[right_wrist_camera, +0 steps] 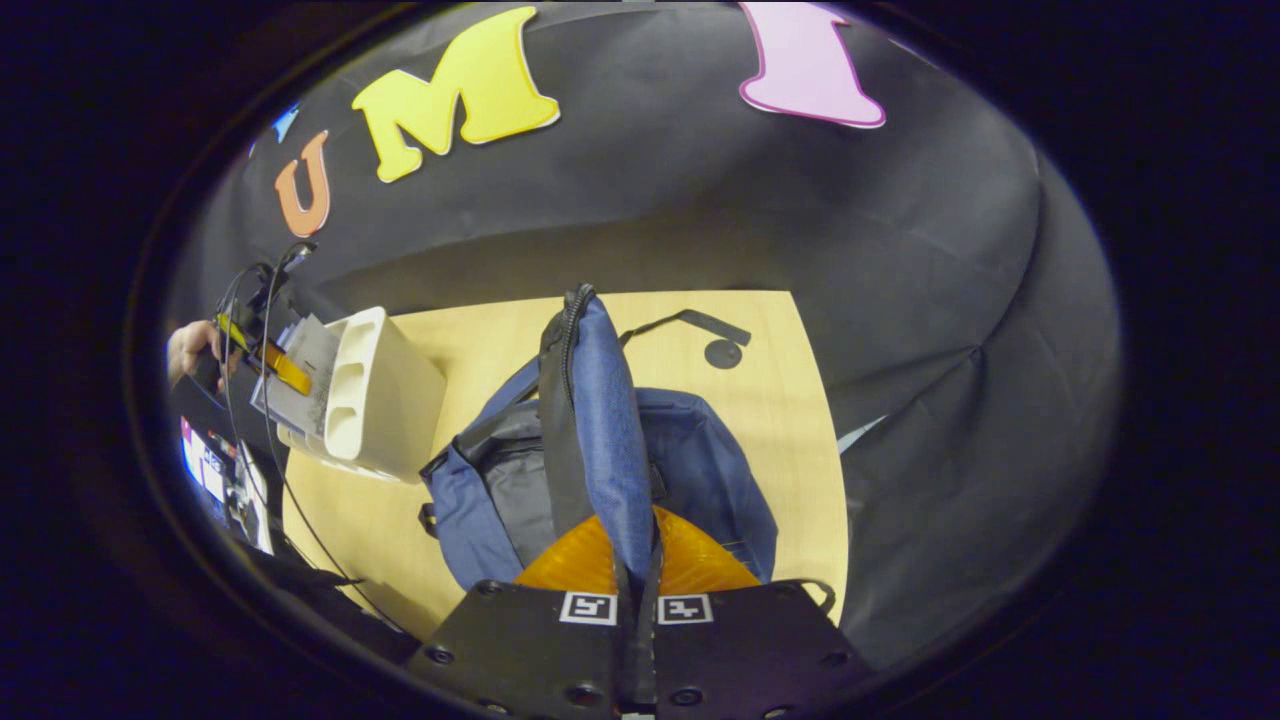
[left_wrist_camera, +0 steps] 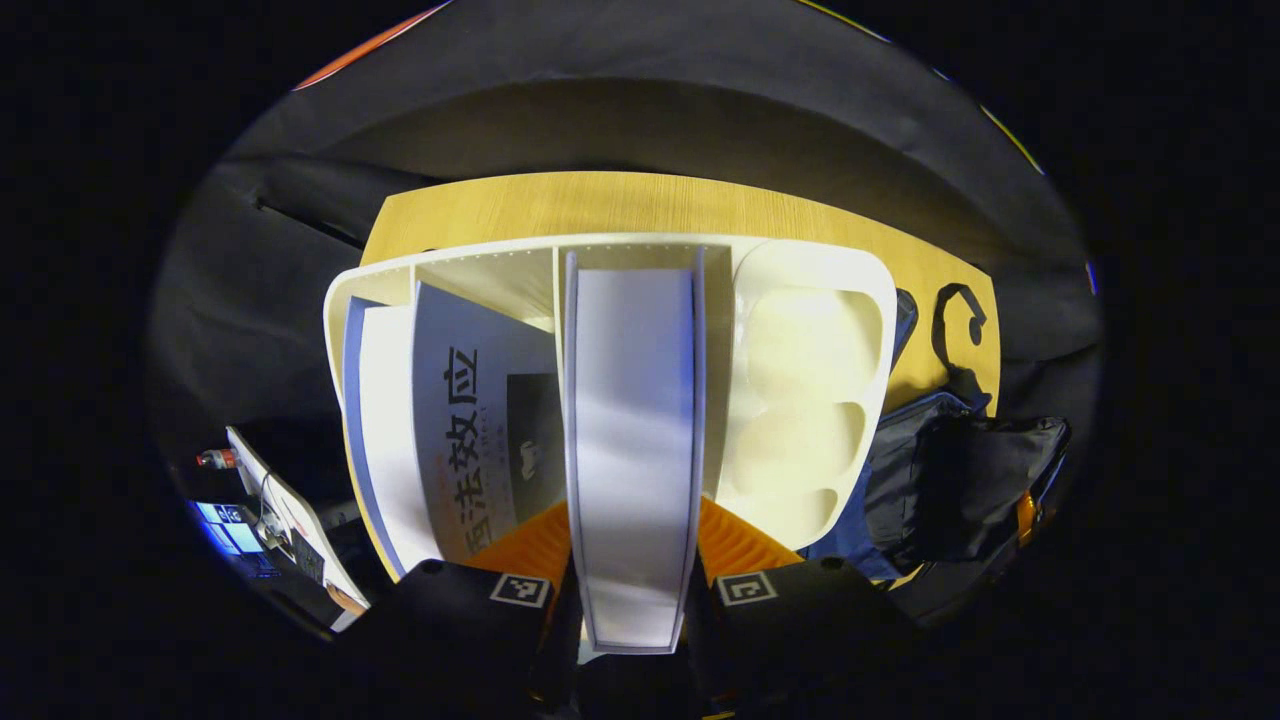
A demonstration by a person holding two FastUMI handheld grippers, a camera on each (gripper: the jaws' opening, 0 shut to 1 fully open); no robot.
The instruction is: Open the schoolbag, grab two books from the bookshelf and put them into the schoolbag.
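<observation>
Book (left_wrist_camera: 634, 450) upright in left tongs (left_wrist_camera: 634, 590) (spine toward camera)

Black gripper body (right_wrist_camera: 640, 640) (square markers, screws).

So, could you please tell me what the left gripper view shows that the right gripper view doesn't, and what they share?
Left gripper view alone: the left gripper shut on a white book standing in the bookshelf, with a second book beside it bearing printed characters.

Right gripper view alone: the right gripper shut on a raised flap of the blue schoolbag, and a person's hand far off.

Both: the wooden table, the white bookshelf and the schoolbag lying beside it.
</observation>
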